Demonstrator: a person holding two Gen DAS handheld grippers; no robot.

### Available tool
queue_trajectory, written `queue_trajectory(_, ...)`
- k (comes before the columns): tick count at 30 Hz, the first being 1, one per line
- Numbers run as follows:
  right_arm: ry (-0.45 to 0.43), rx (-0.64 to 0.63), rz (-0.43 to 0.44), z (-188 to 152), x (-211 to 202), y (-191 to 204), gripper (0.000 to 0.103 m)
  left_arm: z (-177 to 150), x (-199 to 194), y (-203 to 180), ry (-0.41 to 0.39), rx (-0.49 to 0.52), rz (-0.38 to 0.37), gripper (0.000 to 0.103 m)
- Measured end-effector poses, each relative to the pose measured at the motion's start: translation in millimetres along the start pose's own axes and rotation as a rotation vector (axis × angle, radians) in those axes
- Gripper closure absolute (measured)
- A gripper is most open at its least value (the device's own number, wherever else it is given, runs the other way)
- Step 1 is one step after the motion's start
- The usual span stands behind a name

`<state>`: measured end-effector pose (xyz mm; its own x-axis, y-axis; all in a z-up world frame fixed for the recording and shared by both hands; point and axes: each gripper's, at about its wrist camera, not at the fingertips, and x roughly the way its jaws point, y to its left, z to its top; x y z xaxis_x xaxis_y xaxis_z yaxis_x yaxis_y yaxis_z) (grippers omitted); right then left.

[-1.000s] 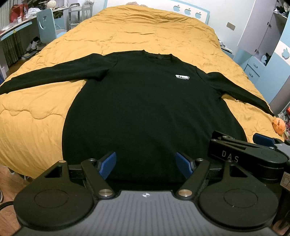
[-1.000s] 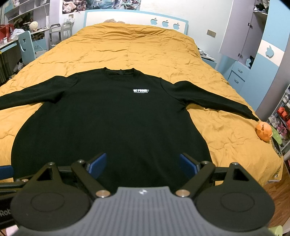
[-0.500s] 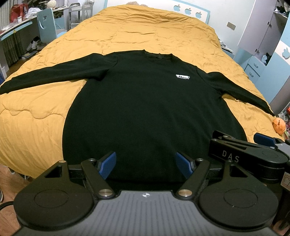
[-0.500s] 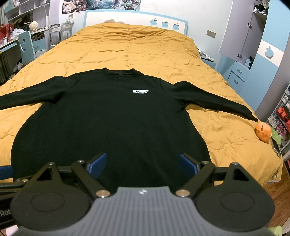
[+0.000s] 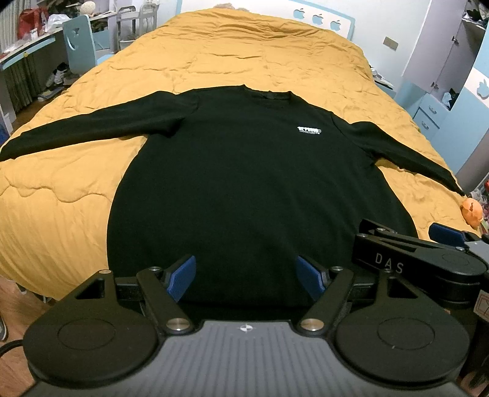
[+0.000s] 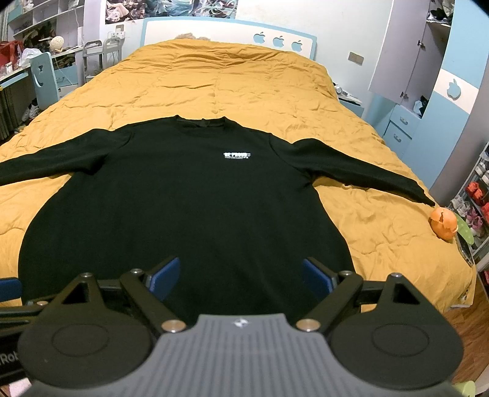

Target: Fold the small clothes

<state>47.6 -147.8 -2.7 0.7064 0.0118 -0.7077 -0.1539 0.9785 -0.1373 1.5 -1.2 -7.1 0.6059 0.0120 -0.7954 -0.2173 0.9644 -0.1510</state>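
Sweatshirt: black long-sleeved sweatshirt (image 5: 253, 189) lies flat, front up, on the near half of the bed (image 5: 262, 61), hem at the near edge, sleeves spread toward both side edges.
Left gripper (image 5: 246, 276): fingers spread apart, grasping nothing, above the hem.
Right gripper (image 6: 240, 276): fingers likewise released, empty, over the hem.
Orange toy (image 6: 443, 226): at the bed's right edge, just beside the sleeve cuff.

left wrist view: foot of bed (image 5: 76, 198), facing headboard (image 5: 324, 18), over hem
right wrist view: same direction, just rightward
shared: black sweatshirt (image 5: 244, 183), bed, headboard, orange toy (image 6: 443, 226)
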Motion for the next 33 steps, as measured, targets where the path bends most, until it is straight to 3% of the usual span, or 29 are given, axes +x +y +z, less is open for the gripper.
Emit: queue_trajectory(33, -0.001, 0.002, 0.001, 2.7, 2.5, -1.4, 0.020, 4.5, -1.4, 0.4, 0.002, 0.001, -0.009, 0.015)
